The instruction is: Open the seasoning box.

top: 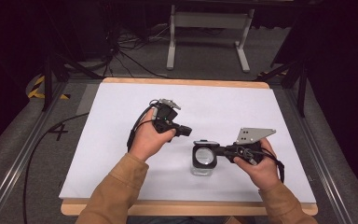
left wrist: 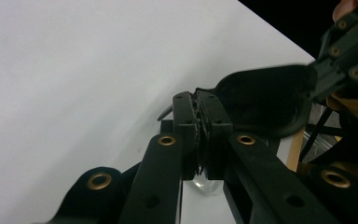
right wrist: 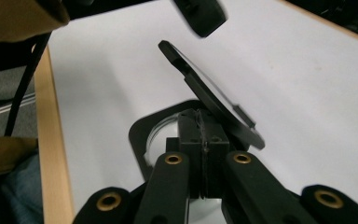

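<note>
Clear jar (top: 203, 163) likely rigid, breakable, slick; right gripper (top: 220, 150) fingers clenched on black lid (right wrist: 214, 100) edge above jar, left gripper (top: 186, 130) fingers clenched empty beside it.

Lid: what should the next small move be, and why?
Probably swing the lid with the left gripper: its shut jaws meet the lid's edge, the lid stands tilted above the jar, and the right gripper clamps the jar's rim. Opening or closing, I cannot tell.
</note>
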`<action>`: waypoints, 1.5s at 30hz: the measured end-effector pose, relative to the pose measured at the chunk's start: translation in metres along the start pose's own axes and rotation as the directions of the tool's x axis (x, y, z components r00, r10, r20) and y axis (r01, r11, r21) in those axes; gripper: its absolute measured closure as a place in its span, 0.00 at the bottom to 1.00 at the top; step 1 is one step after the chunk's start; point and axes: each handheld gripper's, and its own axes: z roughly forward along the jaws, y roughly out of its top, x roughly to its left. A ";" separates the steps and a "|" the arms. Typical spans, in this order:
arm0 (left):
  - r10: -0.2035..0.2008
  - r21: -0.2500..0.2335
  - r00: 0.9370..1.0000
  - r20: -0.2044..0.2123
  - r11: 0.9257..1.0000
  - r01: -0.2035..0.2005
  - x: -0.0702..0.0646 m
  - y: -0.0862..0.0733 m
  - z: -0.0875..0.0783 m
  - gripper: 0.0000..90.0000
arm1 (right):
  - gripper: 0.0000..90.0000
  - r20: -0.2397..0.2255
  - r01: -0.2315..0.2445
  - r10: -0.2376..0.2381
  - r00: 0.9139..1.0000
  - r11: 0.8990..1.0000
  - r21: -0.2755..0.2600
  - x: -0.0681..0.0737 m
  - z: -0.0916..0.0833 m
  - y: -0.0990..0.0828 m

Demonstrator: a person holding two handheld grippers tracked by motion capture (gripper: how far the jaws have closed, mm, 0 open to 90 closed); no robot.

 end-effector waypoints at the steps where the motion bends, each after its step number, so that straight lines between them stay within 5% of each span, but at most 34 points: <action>1: -0.002 0.001 1.000 -0.005 1.000 0.002 0.000 -0.002 -0.002 0.96 | 1.00 0.002 -0.001 0.001 1.000 1.000 -0.009 -0.002 0.001 0.002; 13: -0.008 0.012 0.999 -0.051 1.000 0.009 -0.003 -0.024 -0.022 0.95 | 1.00 0.020 -0.026 0.028 0.999 0.997 -0.072 -0.024 0.015 0.013; 23: 0.003 0.015 0.998 -0.059 1.000 -0.002 -0.007 -0.034 -0.026 0.95 | 1.00 0.028 -0.064 0.065 0.997 0.997 -0.031 -0.040 0.033 0.005; 34: -0.009 -0.007 0.999 -0.053 1.000 0.009 -0.005 -0.045 -0.029 0.93 | 1.00 0.041 -0.073 0.072 0.997 0.997 0.006 -0.041 0.041 -0.001; 45: -0.016 -0.044 0.999 -0.052 0.999 0.014 -0.006 -0.060 -0.042 0.91 | 1.00 0.000 -0.049 0.049 0.999 0.999 0.002 -0.026 0.026 0.007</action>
